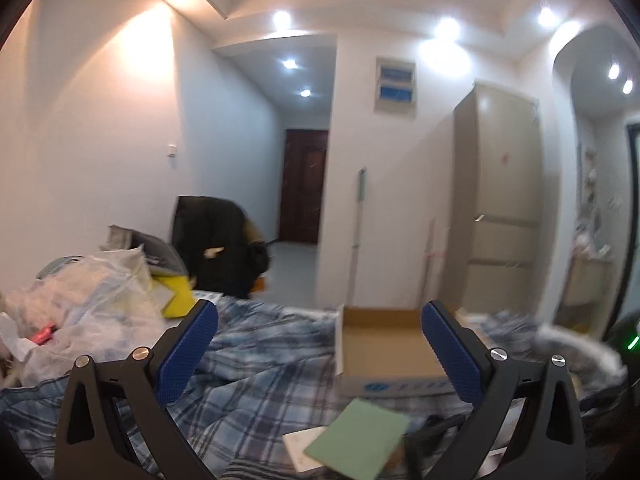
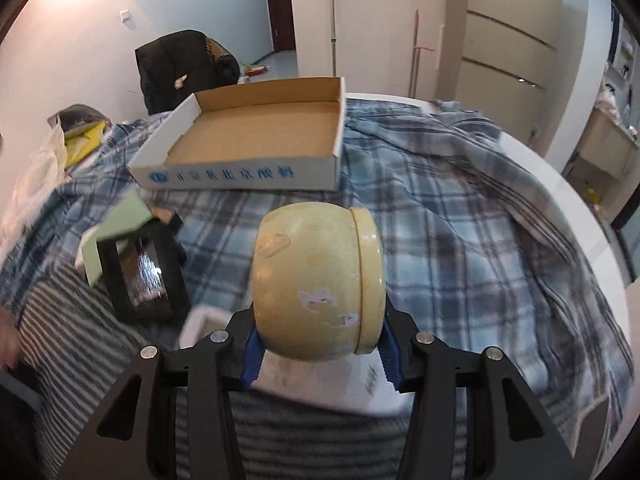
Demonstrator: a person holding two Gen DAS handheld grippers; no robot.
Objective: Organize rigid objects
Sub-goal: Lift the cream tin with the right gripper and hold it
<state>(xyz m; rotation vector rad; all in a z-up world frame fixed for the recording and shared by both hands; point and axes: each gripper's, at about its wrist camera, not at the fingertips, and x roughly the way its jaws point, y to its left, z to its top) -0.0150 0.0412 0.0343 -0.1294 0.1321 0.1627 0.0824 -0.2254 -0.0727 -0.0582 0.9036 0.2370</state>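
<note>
Cardboard tray (image 2: 256, 136) empty, near table edge (image 2: 560, 176)

Right tool (image 2: 320, 354) grips cream jar (image 2: 316, 280) near cardboard tray (image 2: 240, 174)

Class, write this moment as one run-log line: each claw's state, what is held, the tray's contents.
left claw: open, empty | right claw: shut on cream jar | cardboard tray: empty, on plaid cloth
</note>
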